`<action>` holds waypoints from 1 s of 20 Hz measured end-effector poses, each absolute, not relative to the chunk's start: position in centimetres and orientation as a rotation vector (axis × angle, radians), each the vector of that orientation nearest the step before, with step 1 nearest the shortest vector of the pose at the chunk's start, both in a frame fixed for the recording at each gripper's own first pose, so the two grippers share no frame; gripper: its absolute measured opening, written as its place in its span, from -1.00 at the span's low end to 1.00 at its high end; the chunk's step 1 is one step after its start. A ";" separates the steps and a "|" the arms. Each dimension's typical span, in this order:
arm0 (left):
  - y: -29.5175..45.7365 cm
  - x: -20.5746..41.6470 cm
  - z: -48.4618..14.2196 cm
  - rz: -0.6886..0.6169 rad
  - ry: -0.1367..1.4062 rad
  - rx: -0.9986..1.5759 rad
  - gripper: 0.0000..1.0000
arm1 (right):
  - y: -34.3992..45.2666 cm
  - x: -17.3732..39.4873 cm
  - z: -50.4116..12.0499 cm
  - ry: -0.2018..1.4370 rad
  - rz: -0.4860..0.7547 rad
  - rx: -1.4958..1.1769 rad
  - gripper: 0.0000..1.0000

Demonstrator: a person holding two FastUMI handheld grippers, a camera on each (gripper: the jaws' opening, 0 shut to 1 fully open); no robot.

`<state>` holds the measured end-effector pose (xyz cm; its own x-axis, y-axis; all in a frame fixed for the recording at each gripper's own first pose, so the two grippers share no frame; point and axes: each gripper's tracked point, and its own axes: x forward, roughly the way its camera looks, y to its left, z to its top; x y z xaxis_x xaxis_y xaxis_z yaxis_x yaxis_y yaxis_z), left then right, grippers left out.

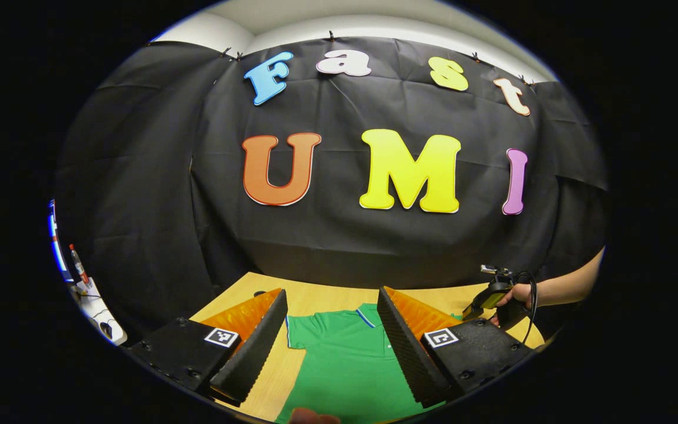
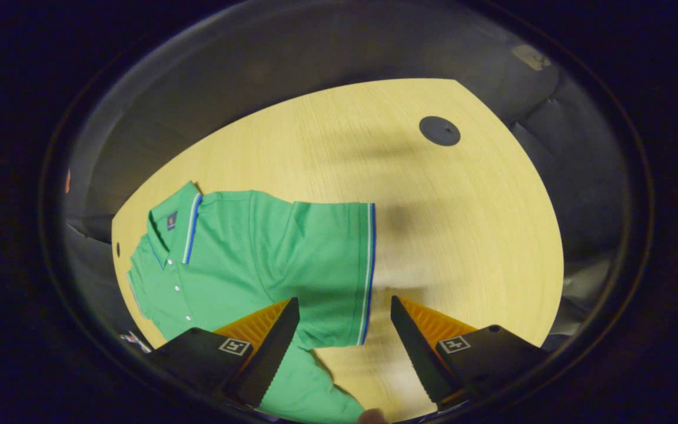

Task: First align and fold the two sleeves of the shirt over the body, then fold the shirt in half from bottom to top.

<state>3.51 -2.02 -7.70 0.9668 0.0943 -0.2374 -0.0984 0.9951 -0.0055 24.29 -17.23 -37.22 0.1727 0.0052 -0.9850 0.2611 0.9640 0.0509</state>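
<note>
Green polo shirt (image 2: 239, 253) lies flat on the wooden tabletop (image 2: 433, 235), front side up, buttons showing. In the right gripper view its collar (image 2: 177, 227) sits at the left and the body runs down toward the bottom edge of the view, so the long axis goes from collar at upper left to hem out of sight below. One short sleeve (image 2: 333, 271) is spread out flat to the side, its striped cuff edge running up and down just above the gap between your right tongs (image 2: 345, 338). Those tongs stand wide apart and hold nothing, hovering above the cuff and the bare wood beside it. In the left gripper view the shirt (image 1: 345, 365) has its collar at the far end, toward the booth wall, body coming toward you. Your left tongs (image 1: 332, 341) are wide too, holding nothing, framing the collar and chest from above. Your other hand (image 1: 515, 297) with its gripper shows off to the right over the tabletop (image 1: 321, 297). A dark round disc (image 2: 439, 131) sits on the wood, well apart from the shirt.
</note>
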 end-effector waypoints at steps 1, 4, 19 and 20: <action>-2.0 3.6 -7.7 0.098 0.240 -0.003 0.97 | -17.2 24.2 -37.6 1.404 -0.184 0.226 0.98; -2.1 4.0 -7.8 0.090 0.261 0.023 0.96 | -17.7 24.4 -38.2 1.424 -0.220 0.234 0.98; -1.6 4.1 -10.3 0.124 0.314 -0.042 0.97 | -17.4 25.3 -38.7 1.474 -0.250 0.179 -0.35; -1.3 4.1 -10.3 0.130 0.313 -0.044 0.97 | -17.1 25.1 -38.9 1.473 -0.275 0.209 -0.60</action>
<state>4.15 -1.27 -10.35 0.9431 0.1210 -0.3098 -0.1345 0.9907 -0.0225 25.12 -17.14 -38.87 0.0763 -0.0545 -0.9956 0.3080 0.9510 -0.0284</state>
